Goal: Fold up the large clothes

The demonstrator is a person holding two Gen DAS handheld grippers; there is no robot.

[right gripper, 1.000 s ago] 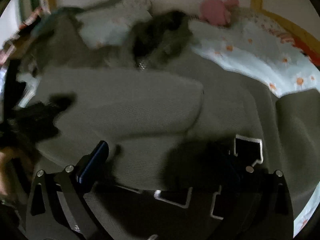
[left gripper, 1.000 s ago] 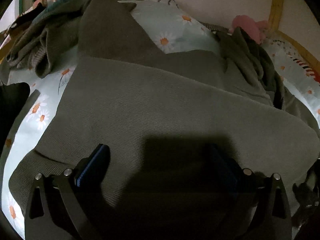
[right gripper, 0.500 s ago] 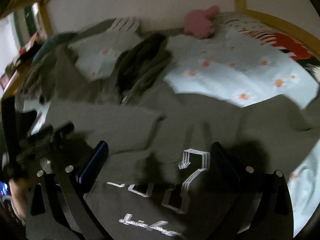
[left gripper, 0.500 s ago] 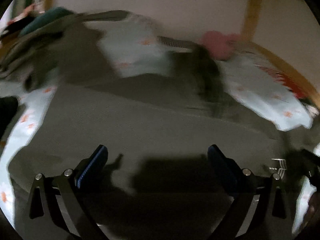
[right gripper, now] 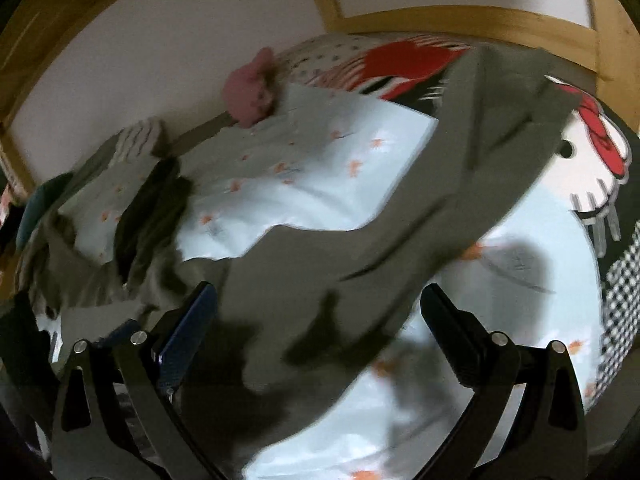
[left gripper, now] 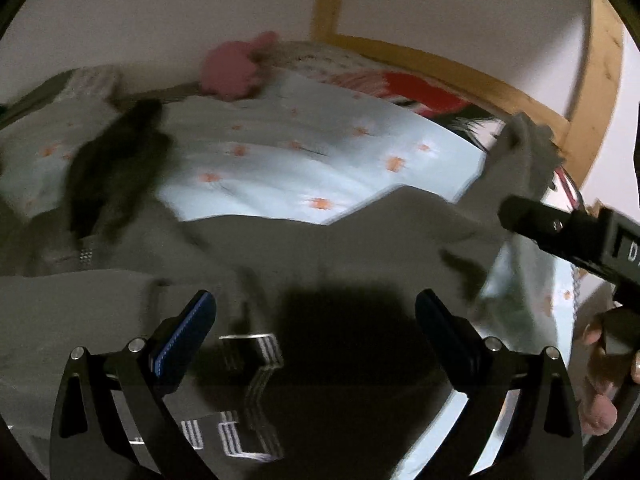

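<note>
Olive-grey sweatshirt [left gripper: 360, 248] lies spread on the daisy-print bedding [left gripper: 304, 160], body w/ white block lettering [left gripper: 248, 364] nearest the person, under and just ahead of the left gripper [left gripper: 316, 320]. Left gripper's jaws stand wide apart, nothing between them; fabric only passes beneath.

Right gripper [right gripper: 320, 316] is likewise wide open and empty. Its view shows the sleeve [right gripper: 492, 152] running away from it, up and to the right, across the bedding toward the cartoon-print pillow [right gripper: 592, 168] by the wooden bed frame [right gripper: 460, 20]. Sleeve's long axis goes diagonally from the shoulder area near the jaws out to the cuff, which looks to be at the far right end. The near part of the sleeve sits between the open fingers, but whether they touch it can't be told; frame is blurred.

In the left wrist view the right-hand tool [left gripper: 572, 236] and the person's hand [left gripper: 604, 372] sit at the right edge, next to that sleeve. So the right side is clearly nearer it; left is over the torso.

Judgement: next step is prob. bringing this sleeve in across the body. Grab should be made toward the cuff end, then carried leftward, back along its axis.

Dark garment [left gripper: 116, 168] and pink plush toy [left gripper: 236, 68] lie further back, out of the way.
</note>
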